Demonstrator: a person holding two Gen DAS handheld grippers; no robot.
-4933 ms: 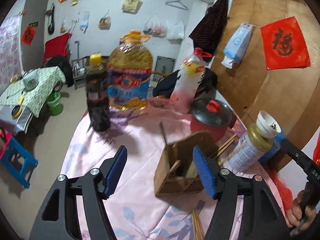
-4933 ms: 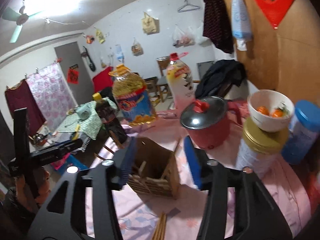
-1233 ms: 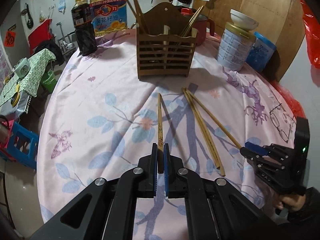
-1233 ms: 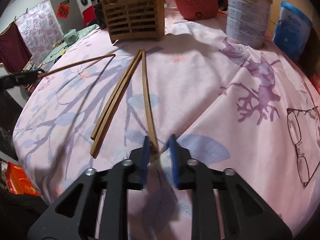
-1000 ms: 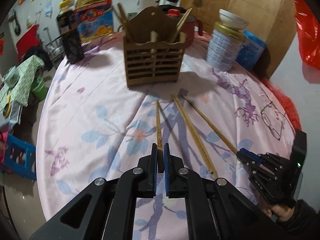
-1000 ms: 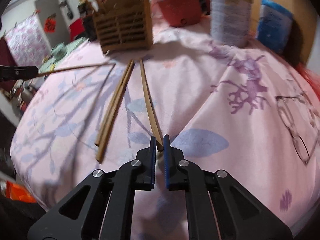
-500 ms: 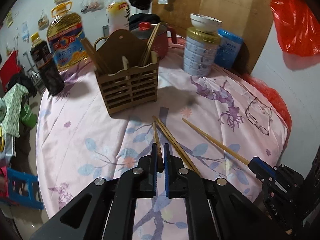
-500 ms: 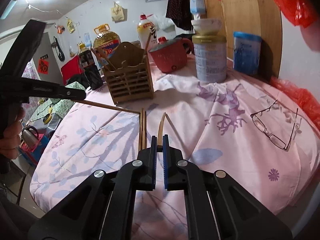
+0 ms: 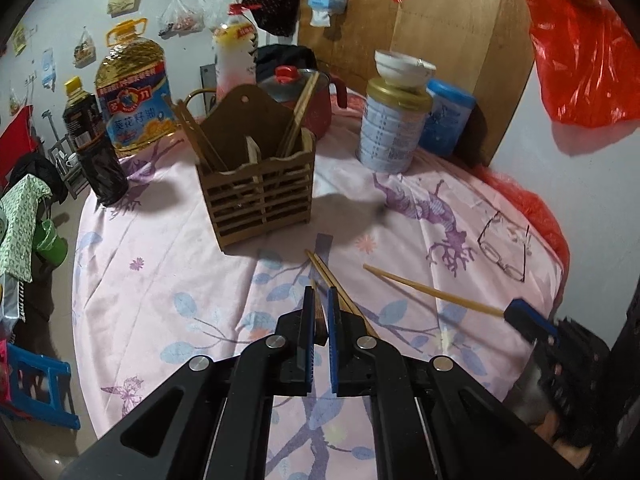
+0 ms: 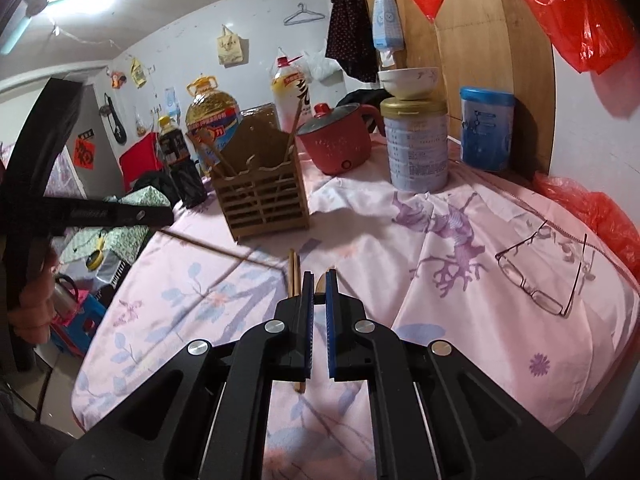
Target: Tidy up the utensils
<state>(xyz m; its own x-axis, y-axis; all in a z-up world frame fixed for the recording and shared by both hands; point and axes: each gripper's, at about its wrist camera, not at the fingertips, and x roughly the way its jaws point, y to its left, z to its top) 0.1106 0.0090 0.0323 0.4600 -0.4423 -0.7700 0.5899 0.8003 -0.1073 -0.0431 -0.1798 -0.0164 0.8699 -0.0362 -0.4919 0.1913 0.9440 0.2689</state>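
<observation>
A slatted wooden utensil holder [image 9: 260,196] stands mid-table with several chopsticks leaning in it; it also shows in the right wrist view [image 10: 264,204]. My left gripper [image 9: 318,312] is shut on a chopstick [image 9: 318,308], held above the cloth; the same stick shows in the right wrist view [image 10: 224,250]. My right gripper [image 10: 318,292] is shut on another chopstick [image 10: 320,284], seen from the left wrist view [image 9: 432,290]. A pair of chopsticks [image 9: 340,286] lies on the pink tablecloth [image 9: 168,272] below the grippers.
Behind the holder stand a dark sauce bottle [image 9: 94,148], an oil jug [image 9: 134,88], a red pot [image 9: 308,96], a tin with a bowl on top [image 9: 394,124] and a blue-lidded tub [image 9: 448,120]. Glasses [image 9: 504,248] lie at the right edge.
Both grippers have risen off the cloth with their chopsticks and drawn slightly closer to the holder. The pair of chopsticks stays on the table.
</observation>
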